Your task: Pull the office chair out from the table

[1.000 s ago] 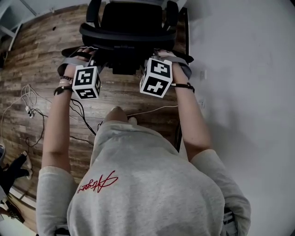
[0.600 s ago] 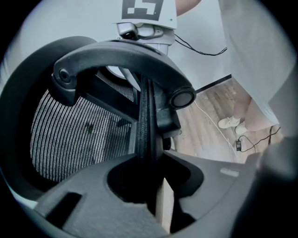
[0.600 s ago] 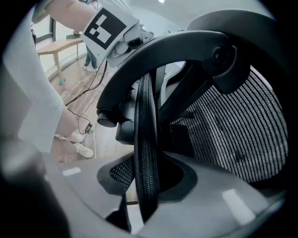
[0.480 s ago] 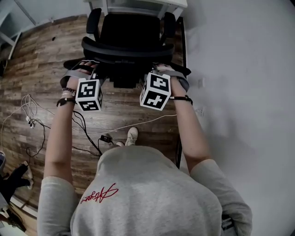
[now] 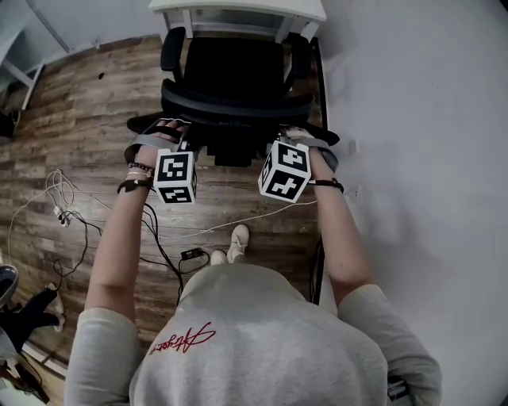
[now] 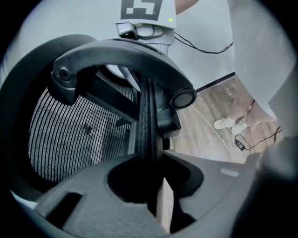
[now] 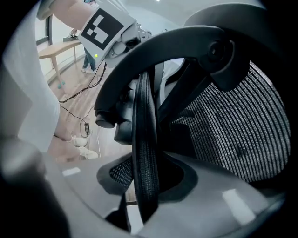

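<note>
Left tool [image 6: 148, 160] and right tool [image 7: 145, 186] clamp the backrest [image 5: 238, 107] of the office chair [image 5: 234, 67]; seemingly mid-pull, next draw it toward six o'clock.

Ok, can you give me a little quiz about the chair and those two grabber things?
1. True or false: the left gripper and the right gripper are both clamped on the back of the office chair.
2. What lies on the wooden floor near the person's shoe? A) cables B) a ball C) a book
3. Fill in: the chair's seat faces a white ____.

Key: 1 true. 2 A. 3 table.
</note>
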The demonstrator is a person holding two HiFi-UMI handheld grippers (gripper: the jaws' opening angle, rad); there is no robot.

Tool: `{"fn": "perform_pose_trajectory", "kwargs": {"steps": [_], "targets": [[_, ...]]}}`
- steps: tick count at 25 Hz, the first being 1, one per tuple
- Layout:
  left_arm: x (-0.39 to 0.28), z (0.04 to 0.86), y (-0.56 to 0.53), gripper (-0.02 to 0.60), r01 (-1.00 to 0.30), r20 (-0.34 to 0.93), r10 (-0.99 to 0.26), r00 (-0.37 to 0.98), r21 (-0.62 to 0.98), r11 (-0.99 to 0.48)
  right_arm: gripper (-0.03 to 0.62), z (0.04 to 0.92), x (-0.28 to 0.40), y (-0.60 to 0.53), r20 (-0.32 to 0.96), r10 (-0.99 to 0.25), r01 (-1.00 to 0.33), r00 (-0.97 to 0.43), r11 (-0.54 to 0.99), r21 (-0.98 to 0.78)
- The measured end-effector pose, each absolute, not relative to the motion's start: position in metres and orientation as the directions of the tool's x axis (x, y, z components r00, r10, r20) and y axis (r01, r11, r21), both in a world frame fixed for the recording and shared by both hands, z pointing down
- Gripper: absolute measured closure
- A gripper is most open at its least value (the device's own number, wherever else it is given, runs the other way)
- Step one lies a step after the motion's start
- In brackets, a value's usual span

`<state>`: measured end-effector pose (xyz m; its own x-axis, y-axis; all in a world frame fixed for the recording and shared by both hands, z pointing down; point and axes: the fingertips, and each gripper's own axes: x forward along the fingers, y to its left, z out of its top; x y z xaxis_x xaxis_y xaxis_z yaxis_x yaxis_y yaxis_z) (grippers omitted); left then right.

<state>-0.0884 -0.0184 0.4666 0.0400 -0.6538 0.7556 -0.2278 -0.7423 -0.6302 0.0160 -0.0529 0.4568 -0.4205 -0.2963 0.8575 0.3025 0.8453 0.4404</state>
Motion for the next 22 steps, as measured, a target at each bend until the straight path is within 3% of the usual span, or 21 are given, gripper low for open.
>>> {"fn": "perform_pose_trajectory", "kwargs": {"steps": [22], "targets": [[-0.080,0.462,0.003,0.495,-0.221,0.766,-0.639,0.062,-0.614,-0.758,0.476,0.452,0.024,-0.032,0.859,-0.309,0.297,-0.409,0.845,0.446]]}}
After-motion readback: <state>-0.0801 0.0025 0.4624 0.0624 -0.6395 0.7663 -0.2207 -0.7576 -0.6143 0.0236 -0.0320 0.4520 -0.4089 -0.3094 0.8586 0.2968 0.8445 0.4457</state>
